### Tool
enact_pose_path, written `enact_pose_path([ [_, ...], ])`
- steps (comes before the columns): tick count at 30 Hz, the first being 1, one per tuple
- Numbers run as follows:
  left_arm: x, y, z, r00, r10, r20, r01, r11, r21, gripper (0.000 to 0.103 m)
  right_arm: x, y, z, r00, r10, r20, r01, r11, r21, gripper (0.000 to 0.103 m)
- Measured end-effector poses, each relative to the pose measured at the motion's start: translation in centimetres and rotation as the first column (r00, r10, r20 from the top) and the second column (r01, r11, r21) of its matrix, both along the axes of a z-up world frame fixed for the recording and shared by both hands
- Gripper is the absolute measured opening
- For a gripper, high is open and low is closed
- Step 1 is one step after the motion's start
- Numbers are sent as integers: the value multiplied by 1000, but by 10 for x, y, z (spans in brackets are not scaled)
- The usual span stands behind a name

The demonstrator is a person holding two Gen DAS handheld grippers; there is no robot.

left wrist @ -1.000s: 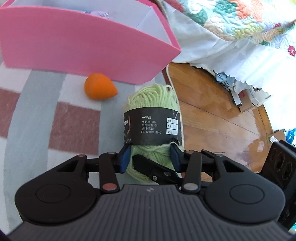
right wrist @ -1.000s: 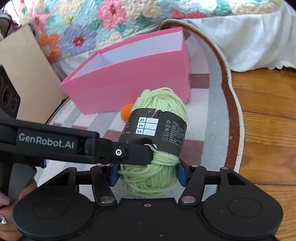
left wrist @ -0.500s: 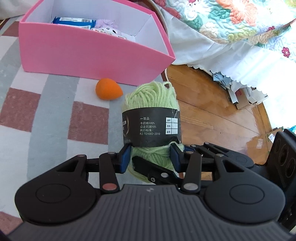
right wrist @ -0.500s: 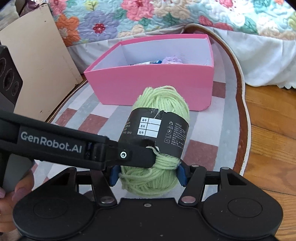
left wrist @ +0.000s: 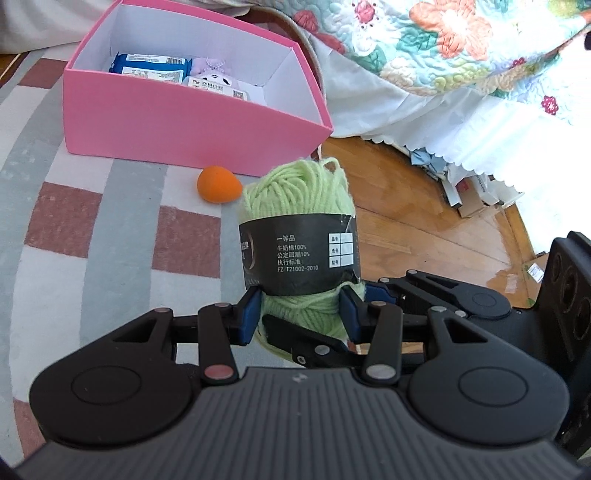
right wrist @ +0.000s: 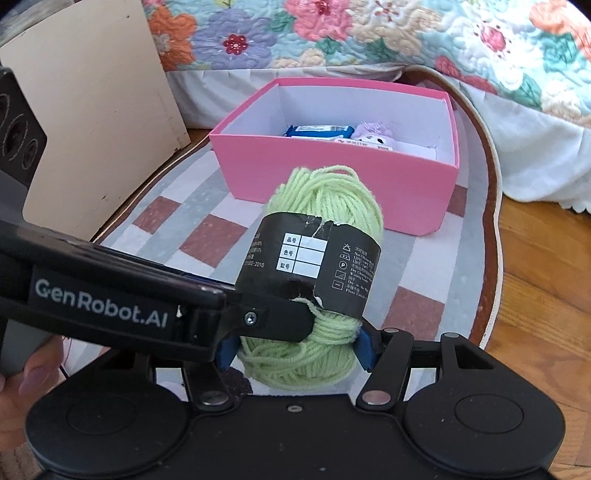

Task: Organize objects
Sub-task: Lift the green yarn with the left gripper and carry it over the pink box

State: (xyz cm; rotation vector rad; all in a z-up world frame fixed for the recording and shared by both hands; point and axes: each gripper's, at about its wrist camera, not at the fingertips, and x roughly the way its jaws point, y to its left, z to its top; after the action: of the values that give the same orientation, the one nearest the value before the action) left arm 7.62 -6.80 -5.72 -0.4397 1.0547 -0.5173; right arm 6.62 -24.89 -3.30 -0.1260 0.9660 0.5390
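**Yarn lifted clear of the rug, both grippers on it**

Since a second ago the skein has risen with both grippers, and the pink box, then seen mostly as an outer wall, now shows its open inside. The light green yarn skein (left wrist: 297,206) hangs in the air above the striped rug (left wrist: 92,229), its long axis pointing toward twelve o'clock, away from the cameras, with the black paper label (left wrist: 295,254) wrapped around its middle. The left gripper (left wrist: 301,314) is clamped on the skein's near end, blue pads (left wrist: 248,314) pressed into the wool on both sides. The right gripper (right wrist: 295,349) is clamped on that same end from the other side, its pads sunk into the strands. The pink box (left wrist: 184,118) sits on the rug at eleven o'clock of the skein in the left wrist view, holding a blue packet (left wrist: 151,68) and a plush toy (right wrist: 371,133). An orange egg-shaped object (left wrist: 218,184) lies on the rug just in front of the box. A floral quilt (right wrist: 332,33) hangs beyond.
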Motion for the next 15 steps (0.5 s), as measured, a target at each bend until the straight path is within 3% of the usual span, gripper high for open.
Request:
enact_pose_path([
  [15, -12, 9, 14, 999, -25, 44, 26, 1000, -17, 44, -13, 14, 17, 1000, 22, 13, -22, 999, -41, 65],
])
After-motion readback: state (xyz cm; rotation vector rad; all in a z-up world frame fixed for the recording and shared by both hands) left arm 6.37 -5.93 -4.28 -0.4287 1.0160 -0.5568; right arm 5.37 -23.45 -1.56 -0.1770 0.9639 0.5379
